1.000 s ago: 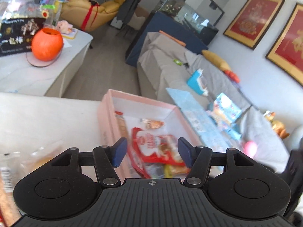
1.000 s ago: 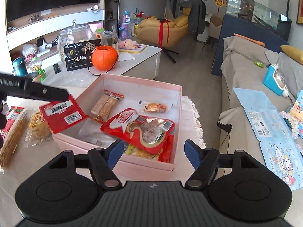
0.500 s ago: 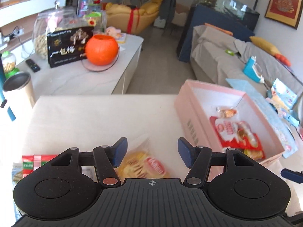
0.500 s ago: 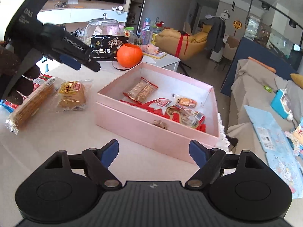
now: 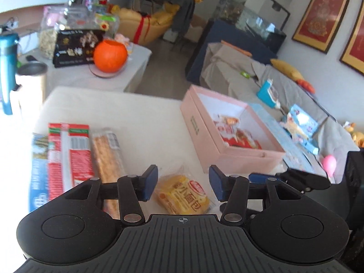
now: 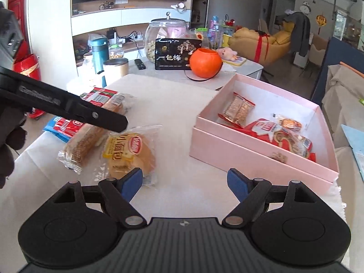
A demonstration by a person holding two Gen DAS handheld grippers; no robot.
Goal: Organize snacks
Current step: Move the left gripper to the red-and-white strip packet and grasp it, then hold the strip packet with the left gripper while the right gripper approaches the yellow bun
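Left gripper (image 5: 183, 186) poised low over the small clear-wrapped yellow bun packet (image 5: 184, 195), blue pads to either side of it and closing, not yet pressing the wrapper; nothing clamped. Right gripper (image 6: 185, 185) hovering beside, jaws spread wide and empty above bare cloth, with its left pad (image 6: 132, 183) just past the near end of that same bun packet (image 6: 130, 152). Judged as the pick-up step: one more loose snack being taken for the box. Next move likely to call for lowering a little, centring the pads across the bun's short width, and squeezing gently enough not to crush soft bread or slip on slick film. Just beyond, lying flat on the white-clothed table (image 5: 136, 118): a long clear-wrapped biscuit stick (image 5: 107, 157), then a red-and-white flat packet (image 5: 68, 157) and a blue flat packet (image 5: 37, 170) side by side, all still outside. Farther right, the shallow pink cardboard box (image 6: 238, 152), open, already holding several red and orange packets. Beyond that, a round orange pumpkin-shaped pot (image 6: 206, 62) on the next table.
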